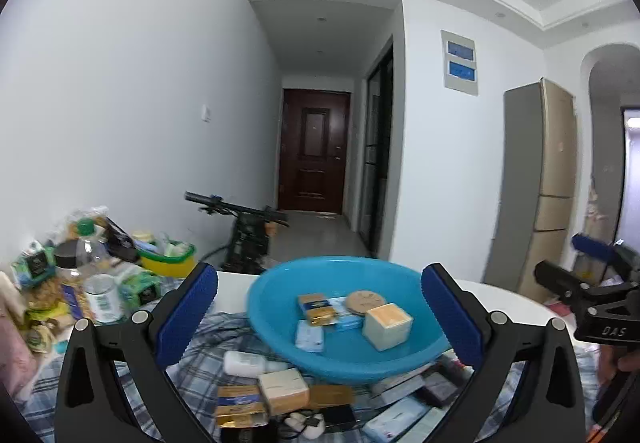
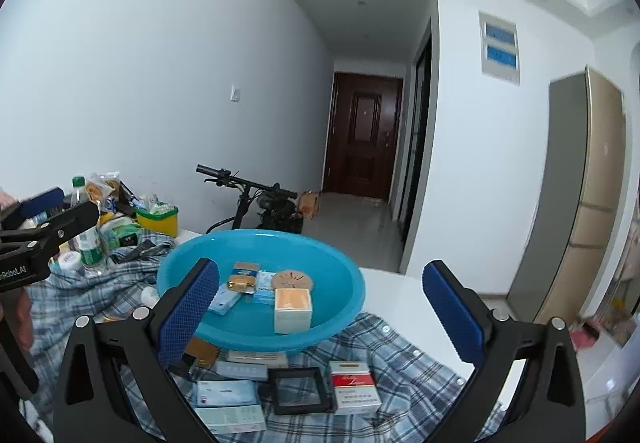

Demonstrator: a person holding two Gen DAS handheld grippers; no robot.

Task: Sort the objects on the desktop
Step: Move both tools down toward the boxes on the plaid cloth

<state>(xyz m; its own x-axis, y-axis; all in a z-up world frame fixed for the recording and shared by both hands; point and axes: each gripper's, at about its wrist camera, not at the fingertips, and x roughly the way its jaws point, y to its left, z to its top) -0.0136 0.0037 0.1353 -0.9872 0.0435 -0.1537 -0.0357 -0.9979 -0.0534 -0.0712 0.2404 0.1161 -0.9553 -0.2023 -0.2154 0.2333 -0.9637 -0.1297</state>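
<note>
Right wrist view shows my right gripper [image 2: 320, 307] with its blue pads wide apart and nothing between them. In the left wrist view my left gripper [image 1: 320, 311] is wide apart too, and empty. Both hang above the table, facing the blue bowl [image 2: 344, 279].

The bowl already has some small boxes, a round disc and a cream cube box [image 2: 293, 310] in it. More things lie on the checked cloth [image 2: 400, 347] in front of the bowl: a red and white box [image 2: 355, 387], a black square case [image 2: 301, 390] and pale blue packs [image 2: 226, 393].

I think the red and white box is light, stiff card. It could crush, so I would pinch it softly across its two long sides. The flat packs look thin and slippery, harder to lift off soft cloth.
</note>
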